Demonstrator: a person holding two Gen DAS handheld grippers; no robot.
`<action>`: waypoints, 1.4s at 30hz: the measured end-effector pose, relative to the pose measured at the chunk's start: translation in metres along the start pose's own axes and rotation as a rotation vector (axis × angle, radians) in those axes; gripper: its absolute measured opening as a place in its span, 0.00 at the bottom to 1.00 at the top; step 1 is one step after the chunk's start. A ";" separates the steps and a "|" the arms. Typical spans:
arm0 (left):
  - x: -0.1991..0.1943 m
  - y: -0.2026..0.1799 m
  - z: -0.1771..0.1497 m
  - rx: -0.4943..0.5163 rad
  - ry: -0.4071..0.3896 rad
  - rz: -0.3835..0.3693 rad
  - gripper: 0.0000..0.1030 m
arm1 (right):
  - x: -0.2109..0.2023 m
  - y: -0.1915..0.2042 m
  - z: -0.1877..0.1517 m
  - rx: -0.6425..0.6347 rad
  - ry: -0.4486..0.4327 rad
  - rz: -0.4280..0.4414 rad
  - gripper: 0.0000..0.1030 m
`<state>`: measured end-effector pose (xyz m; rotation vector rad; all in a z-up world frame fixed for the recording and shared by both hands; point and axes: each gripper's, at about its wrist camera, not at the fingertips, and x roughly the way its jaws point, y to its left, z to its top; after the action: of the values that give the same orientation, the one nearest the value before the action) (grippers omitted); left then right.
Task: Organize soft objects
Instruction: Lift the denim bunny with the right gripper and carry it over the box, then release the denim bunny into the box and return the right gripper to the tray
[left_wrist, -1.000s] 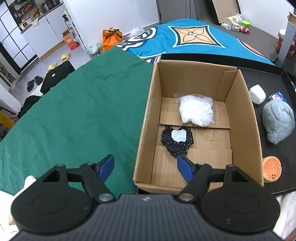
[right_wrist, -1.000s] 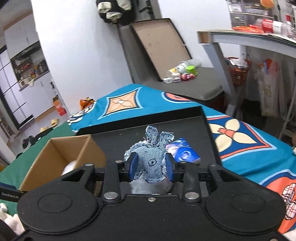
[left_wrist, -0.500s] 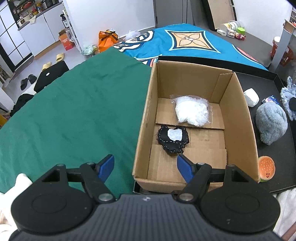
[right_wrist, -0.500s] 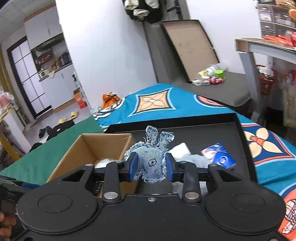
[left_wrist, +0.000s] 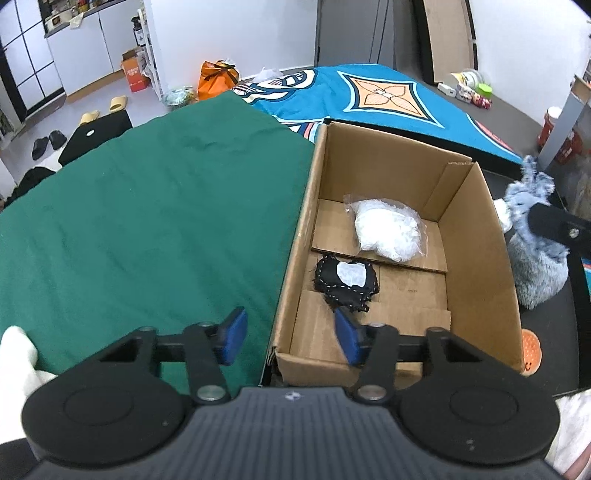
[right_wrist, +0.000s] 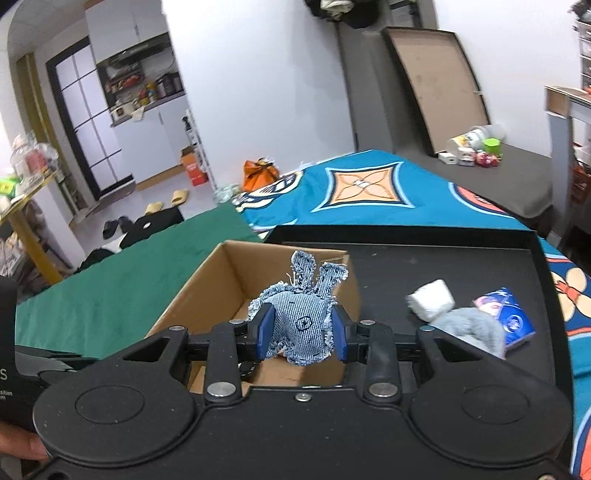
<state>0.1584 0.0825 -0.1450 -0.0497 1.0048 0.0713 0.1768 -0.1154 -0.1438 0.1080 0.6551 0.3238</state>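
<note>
An open cardboard box (left_wrist: 476, 236) stands on a black tray (right_wrist: 461, 258). Inside it lie a white stuffing bag (left_wrist: 386, 230) and a black stitched pouch (left_wrist: 347, 280). My right gripper (right_wrist: 301, 330) is shut on a denim rabbit toy (right_wrist: 303, 321), held above the box's (right_wrist: 207, 288) right side; the toy also shows in the left wrist view (left_wrist: 524, 192). My left gripper (left_wrist: 290, 338) is open and empty over the box's near left corner.
On the tray to the right of the box lie a grey plush (left_wrist: 539, 273), a white foam block (right_wrist: 430, 297), a blue packet (right_wrist: 508, 317) and an orange burger toy (left_wrist: 532, 349). A green cloth (left_wrist: 147, 221) covers the table to the left.
My right gripper has carried the denim rabbit leftward from over the tray to above the box. My left gripper has narrowed a little and stays over the box's near corner.
</note>
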 end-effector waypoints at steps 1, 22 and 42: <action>0.000 0.001 0.000 -0.003 -0.003 -0.005 0.39 | 0.002 0.004 0.000 -0.007 0.006 0.003 0.32; 0.001 0.012 -0.003 -0.050 -0.039 -0.039 0.11 | 0.007 -0.001 -0.006 0.016 0.059 -0.054 0.54; -0.003 -0.004 0.005 0.013 0.017 0.051 0.27 | -0.005 -0.054 -0.014 0.153 0.002 -0.089 0.56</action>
<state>0.1615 0.0785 -0.1398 -0.0133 1.0240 0.1114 0.1784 -0.1684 -0.1628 0.2242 0.6839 0.1880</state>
